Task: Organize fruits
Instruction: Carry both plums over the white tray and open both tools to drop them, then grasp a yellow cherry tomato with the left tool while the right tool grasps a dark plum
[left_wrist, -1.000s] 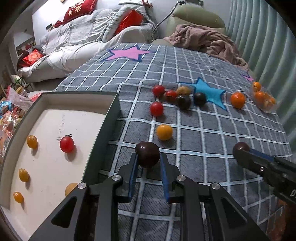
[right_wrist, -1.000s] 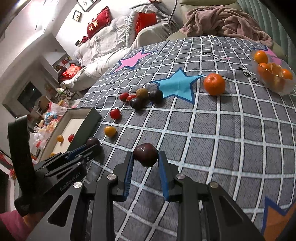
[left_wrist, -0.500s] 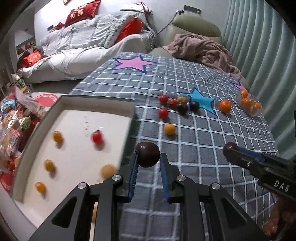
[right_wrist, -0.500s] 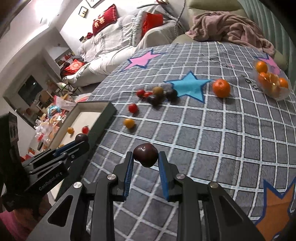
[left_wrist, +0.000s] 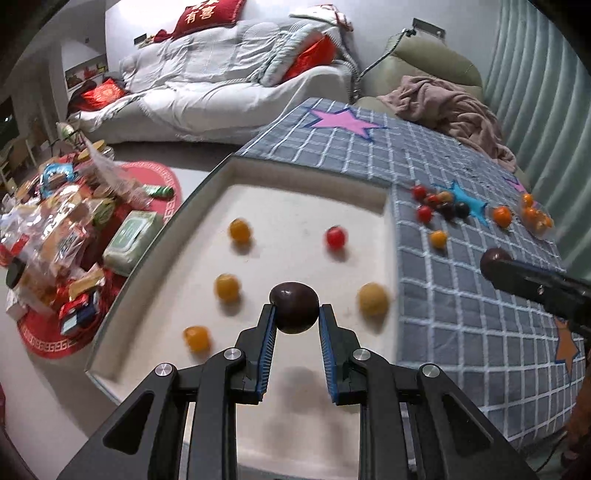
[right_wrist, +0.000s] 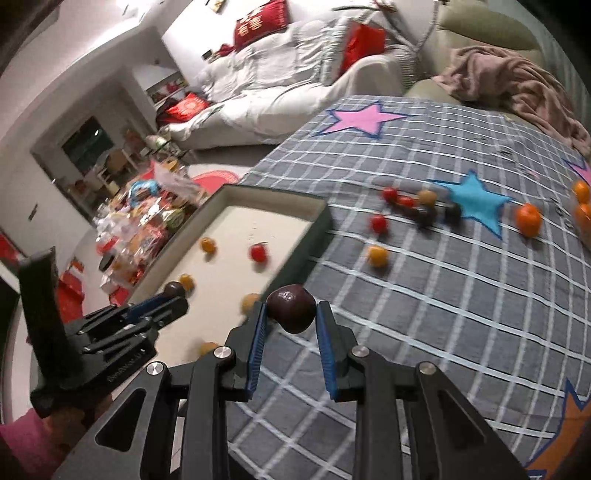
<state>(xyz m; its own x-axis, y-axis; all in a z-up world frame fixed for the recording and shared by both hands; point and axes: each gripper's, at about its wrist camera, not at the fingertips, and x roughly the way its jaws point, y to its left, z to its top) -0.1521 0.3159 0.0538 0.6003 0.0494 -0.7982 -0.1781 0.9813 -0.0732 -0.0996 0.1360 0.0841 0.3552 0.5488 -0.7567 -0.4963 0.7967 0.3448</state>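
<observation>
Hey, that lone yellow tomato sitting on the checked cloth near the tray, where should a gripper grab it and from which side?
Take the yellow tomato across its round middle, coming down from above. It sits alone on the flat cloth, clear of the tray wall and the cluster of tomatoes, so the fingers probably have room either side.

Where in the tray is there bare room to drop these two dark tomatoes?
In the tray, free floor lies along the far wall, beyond the red tomato and far yellow one, and nearest the left gripper. The middle is crowded: yellow tomatoes ring the held dark tomato.
</observation>
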